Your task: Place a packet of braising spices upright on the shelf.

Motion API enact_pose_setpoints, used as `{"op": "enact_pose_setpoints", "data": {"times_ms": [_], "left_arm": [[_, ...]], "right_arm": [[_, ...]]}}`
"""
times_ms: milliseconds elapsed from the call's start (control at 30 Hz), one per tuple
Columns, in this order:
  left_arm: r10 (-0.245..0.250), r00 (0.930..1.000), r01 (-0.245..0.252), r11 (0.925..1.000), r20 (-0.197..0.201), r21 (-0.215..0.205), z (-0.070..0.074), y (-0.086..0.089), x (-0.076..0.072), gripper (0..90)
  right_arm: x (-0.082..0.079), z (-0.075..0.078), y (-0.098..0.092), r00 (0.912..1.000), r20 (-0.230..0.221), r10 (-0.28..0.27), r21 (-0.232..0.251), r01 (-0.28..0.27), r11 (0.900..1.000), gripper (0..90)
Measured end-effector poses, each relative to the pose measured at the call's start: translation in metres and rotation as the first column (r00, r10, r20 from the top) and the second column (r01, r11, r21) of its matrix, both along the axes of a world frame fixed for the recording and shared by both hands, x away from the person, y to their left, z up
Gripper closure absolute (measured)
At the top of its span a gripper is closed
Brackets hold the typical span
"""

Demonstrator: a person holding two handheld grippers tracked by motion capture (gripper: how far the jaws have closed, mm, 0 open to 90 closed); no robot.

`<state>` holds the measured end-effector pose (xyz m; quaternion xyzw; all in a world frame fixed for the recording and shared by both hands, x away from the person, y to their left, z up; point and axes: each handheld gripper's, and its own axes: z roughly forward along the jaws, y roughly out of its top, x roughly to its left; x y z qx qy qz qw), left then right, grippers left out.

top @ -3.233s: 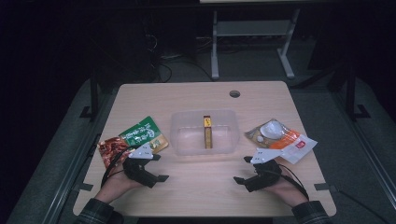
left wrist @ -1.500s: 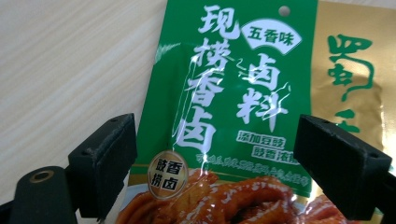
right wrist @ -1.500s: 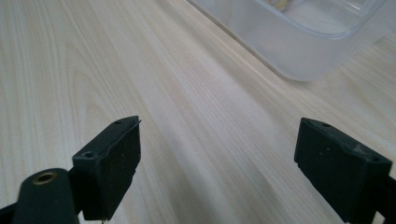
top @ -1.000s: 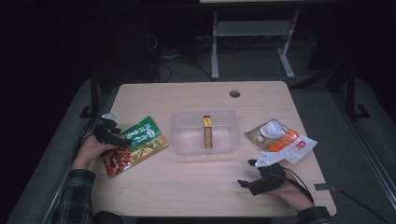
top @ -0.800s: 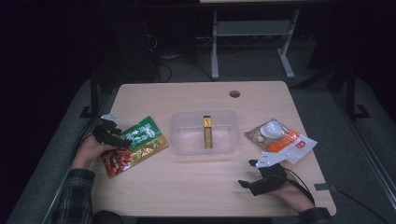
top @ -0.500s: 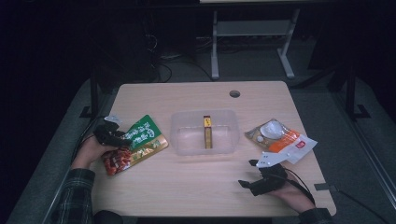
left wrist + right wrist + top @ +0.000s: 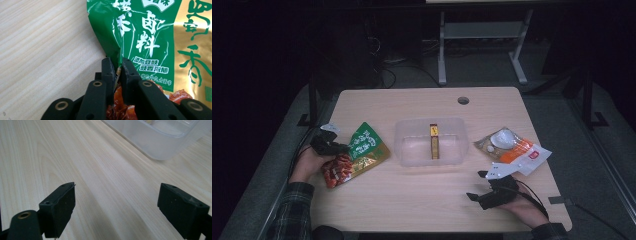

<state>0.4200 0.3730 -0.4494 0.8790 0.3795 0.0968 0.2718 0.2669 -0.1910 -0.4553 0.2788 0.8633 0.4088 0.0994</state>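
Observation:
A green and gold snack packet (image 7: 368,145) lies at the table's left on top of a red packet (image 7: 337,171). My left gripper (image 7: 333,148) comes in from the table's left edge. Its jaws have just been closing and now pinch the green packet's (image 7: 150,32) near edge, as the left gripper (image 7: 118,72) view shows. The red packet (image 7: 120,108) shows under the jaws. My right gripper (image 7: 476,186) rests at the front right, open with bare table between its jaws (image 7: 116,205).
A clear plastic container (image 7: 412,150) stands mid-table with a yellow-brown bar (image 7: 434,141) inside; its corner (image 7: 160,142) lies ahead of the right gripper. Orange and white packets (image 7: 512,150) lie at the right. A cable hole (image 7: 463,100) sits near the far edge.
Since the oldest frame the left hand went from the table's front to the packets' left side, and the red packet shifted nearer. The right hand has stayed put.

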Motion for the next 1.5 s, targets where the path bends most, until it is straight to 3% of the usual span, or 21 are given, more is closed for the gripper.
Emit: {"op": "enact_pose_setpoints", "data": {"times_ms": [200,367,700,967,1133,1367,1500], "left_arm": [[0.031,0.9994,-0.032,0.9965,-0.015,-0.077,-0.002,0.008,-0.002,88.7],[0.069,0.9973,-0.072,0.9829,-0.028,-0.169,-0.002,0.018,-0.006,89.2],[0.098,0.9951,-0.098,0.9711,-0.01,-0.218,0.01,0.024,-0.02,89.5],[0.128,0.9917,-0.119,0.9542,0.016,-0.274,0.025,0.026,-0.042,89.5],[0.138,0.9901,-0.124,0.9488,0.028,-0.291,0.033,0.025,-0.054,89.5],[0.148,0.9865,-0.111,0.9199,0.071,-0.376,0.046,0.025,-0.072,89.6],[0.152,0.9827,-0.099,0.9128,0.106,-0.396,0.051,0.021,-0.08,89.5]], "right_arm": [[0.0,0.0,-0.001,1.0,0.002,0.001,0.002,-0.001,1.0,14.1],[0.0,0.001,-0.001,1.0,0.0,-0.004,0.008,0.004,1.0,14.2],[0.001,0.002,-0.002,0.9999,0.011,-0.001,0.009,0.001,1.0,14.1],[0.002,0.003,-0.001,0.9998,0.017,0.005,0.018,-0.005,1.0,14.1],[0.004,0.004,0.002,0.9996,0.021,0.017,0.02,-0.018,1.0,14.1],[0.008,0.004,0.007,0.9991,0.024,0.034,0.023,-0.034,0.999,14.1],[0.01,0.005,0.008,0.999,0.015,0.043,0.026,-0.043,0.999,14.2]]}}
